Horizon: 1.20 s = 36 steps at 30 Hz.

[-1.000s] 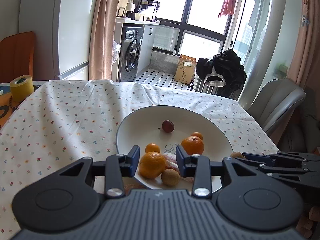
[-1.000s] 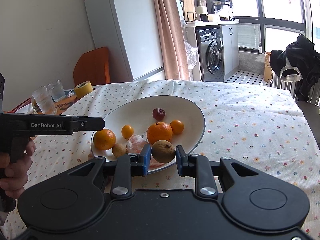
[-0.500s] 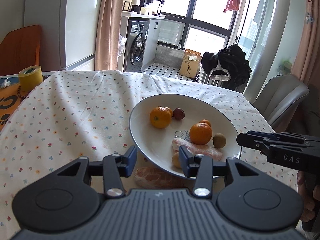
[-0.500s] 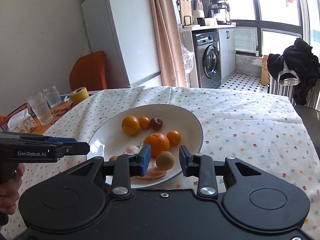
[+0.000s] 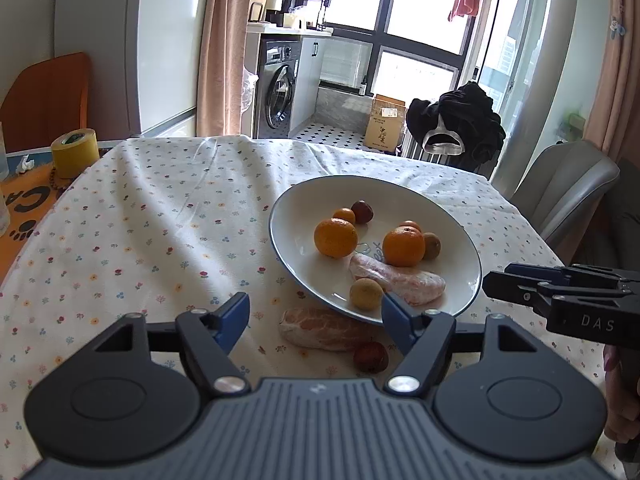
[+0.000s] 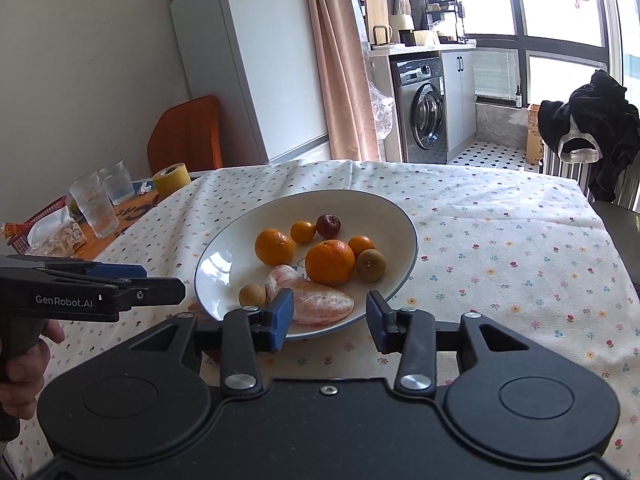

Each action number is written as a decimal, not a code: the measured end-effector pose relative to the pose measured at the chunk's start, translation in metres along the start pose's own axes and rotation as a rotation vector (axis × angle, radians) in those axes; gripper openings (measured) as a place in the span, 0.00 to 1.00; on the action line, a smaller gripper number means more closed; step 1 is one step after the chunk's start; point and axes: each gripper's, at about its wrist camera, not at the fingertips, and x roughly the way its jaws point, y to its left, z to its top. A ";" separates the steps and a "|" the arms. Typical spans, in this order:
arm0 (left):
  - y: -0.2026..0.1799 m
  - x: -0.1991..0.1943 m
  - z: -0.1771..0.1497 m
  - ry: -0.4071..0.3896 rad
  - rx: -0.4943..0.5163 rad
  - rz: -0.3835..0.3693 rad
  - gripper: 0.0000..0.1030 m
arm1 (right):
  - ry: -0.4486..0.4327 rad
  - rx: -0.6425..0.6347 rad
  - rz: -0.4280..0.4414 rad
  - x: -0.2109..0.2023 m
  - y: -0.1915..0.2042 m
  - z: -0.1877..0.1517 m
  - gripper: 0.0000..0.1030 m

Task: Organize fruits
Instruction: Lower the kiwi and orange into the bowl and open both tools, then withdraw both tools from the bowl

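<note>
**Both jaws spreading, fruit lying free**

Your left gripper (image 5: 315,317) has its jaws opening wide, with nothing pressed between the blue pads. Seen through the gap, a peeled citrus piece (image 5: 320,328) lies on the cloth against the near rim of the plate (image 5: 288,256), and a small dark red fruit (image 5: 370,356) sits just beside it, also off the plate.

Your right gripper (image 6: 327,317) is opening too; its jaws grip nothing. Between them you see the plate's near edge and a second peeled piece (image 6: 310,300) lying inside it.

On the plate rest two larger oranges (image 6: 330,262), two small orange ones (image 6: 303,231), a dark red fruit (image 6: 328,225), a brownish round fruit (image 6: 371,265) at the right and a pale tan one (image 6: 252,295) near the front rim.

The plate stands on the bench, on a flowered tablecloth (image 5: 160,216). At the far left edge are a yellow tape roll (image 5: 75,147) and two drinking glasses (image 6: 96,204). Beyond, a washing machine (image 6: 424,110) stands by the window.
</note>
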 end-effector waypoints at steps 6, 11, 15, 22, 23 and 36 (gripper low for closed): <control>0.004 -0.007 -0.007 0.002 0.001 0.030 0.77 | -0.005 0.002 0.010 -0.007 0.005 -0.004 0.58; 0.009 -0.010 -0.013 0.011 -0.009 0.056 0.81 | 0.002 -0.006 0.024 -0.010 0.012 -0.009 0.60; 0.014 -0.013 -0.017 0.022 -0.014 0.072 0.83 | 0.012 -0.016 0.039 -0.010 0.020 -0.013 0.60; 0.020 -0.019 -0.025 0.029 -0.020 0.073 0.87 | 0.035 -0.026 0.062 -0.006 0.034 -0.021 0.60; 0.021 -0.019 -0.026 0.030 -0.021 0.073 0.87 | 0.039 -0.027 0.064 -0.005 0.036 -0.021 0.60; 0.036 -0.022 -0.034 0.035 -0.050 0.077 0.88 | 0.090 -0.061 0.100 0.015 0.064 -0.028 0.58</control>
